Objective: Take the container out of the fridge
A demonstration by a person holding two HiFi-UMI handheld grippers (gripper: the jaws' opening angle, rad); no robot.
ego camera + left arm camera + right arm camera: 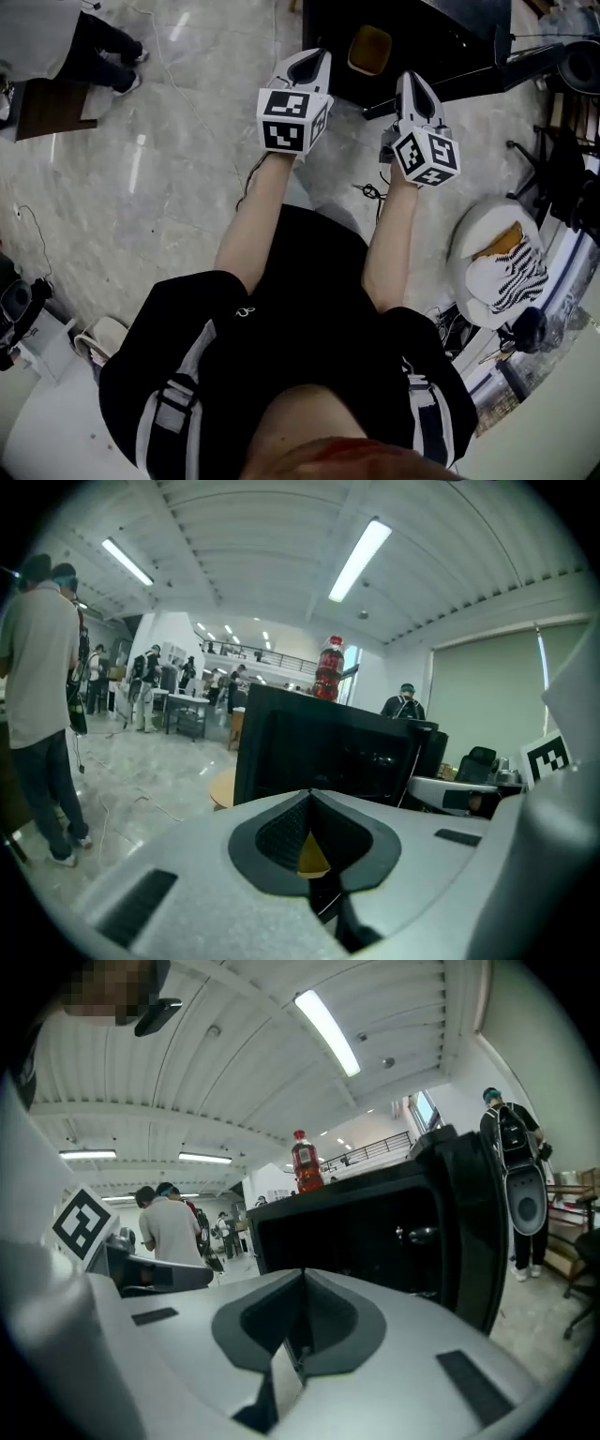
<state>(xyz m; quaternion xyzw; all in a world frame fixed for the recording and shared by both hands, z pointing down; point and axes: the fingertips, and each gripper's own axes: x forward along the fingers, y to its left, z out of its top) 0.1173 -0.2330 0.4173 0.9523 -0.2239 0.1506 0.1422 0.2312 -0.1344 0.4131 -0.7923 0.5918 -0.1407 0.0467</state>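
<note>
A small black fridge (412, 37) stands on the marble floor just ahead of both grippers, and its dark front (328, 752) fills the middle of the left gripper view. A red bottle (328, 667) stands on top of it, and that bottle (303, 1162) shows in the right gripper view too. I see no container; the fridge inside (375, 1232) is too dark to read. My left gripper (309, 64) is shut and empty, pointing at the fridge. My right gripper (415, 92) is also shut and empty, beside it.
A round wooden stool (370, 49) stands left of the fridge. A white round seat with striped cloth (497, 262) is at my right, and cables (370, 192) lie on the floor. A person in a white shirt (37, 696) stands at left, another (511, 1147) at right.
</note>
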